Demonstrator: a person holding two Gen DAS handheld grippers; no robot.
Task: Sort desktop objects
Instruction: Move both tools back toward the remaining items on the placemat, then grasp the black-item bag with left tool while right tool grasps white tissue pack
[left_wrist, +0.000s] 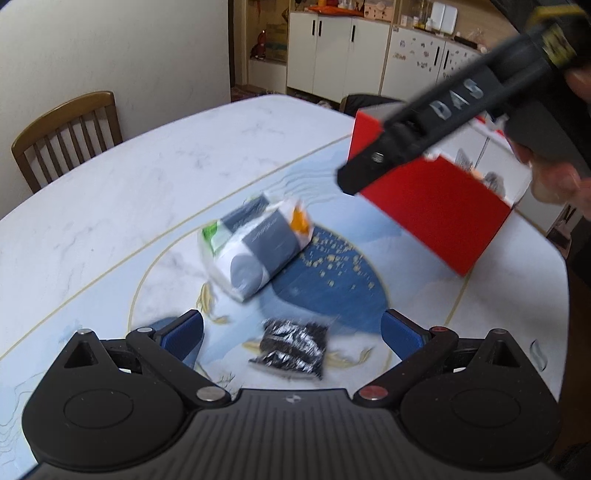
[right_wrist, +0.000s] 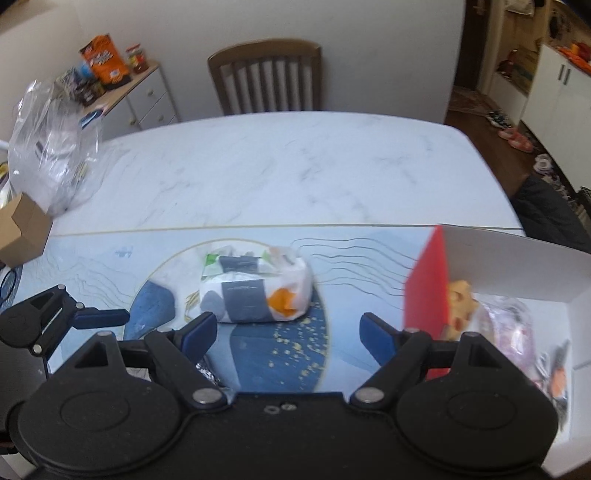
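Note:
A white tissue pack (left_wrist: 255, 246) with grey, green and orange print lies on the blue patterned mat (left_wrist: 332, 291); it also shows in the right wrist view (right_wrist: 255, 290). A small black foil packet (left_wrist: 291, 347) lies just in front of my open, empty left gripper (left_wrist: 291, 332). My right gripper (right_wrist: 288, 332) is open and empty, above the mat just short of the tissue pack. A red box (left_wrist: 436, 214) with a white inside stands at the right and holds several items (right_wrist: 480, 310). The right gripper's body (left_wrist: 443, 122) passes over the box in the left wrist view.
A clear plastic bag (right_wrist: 51, 147) and a small brown cardboard box (right_wrist: 22, 229) sit at the table's left side. A wooden chair (right_wrist: 266, 77) stands behind the marble table (right_wrist: 277, 170). The left gripper's fingers (right_wrist: 99, 317) show at the left.

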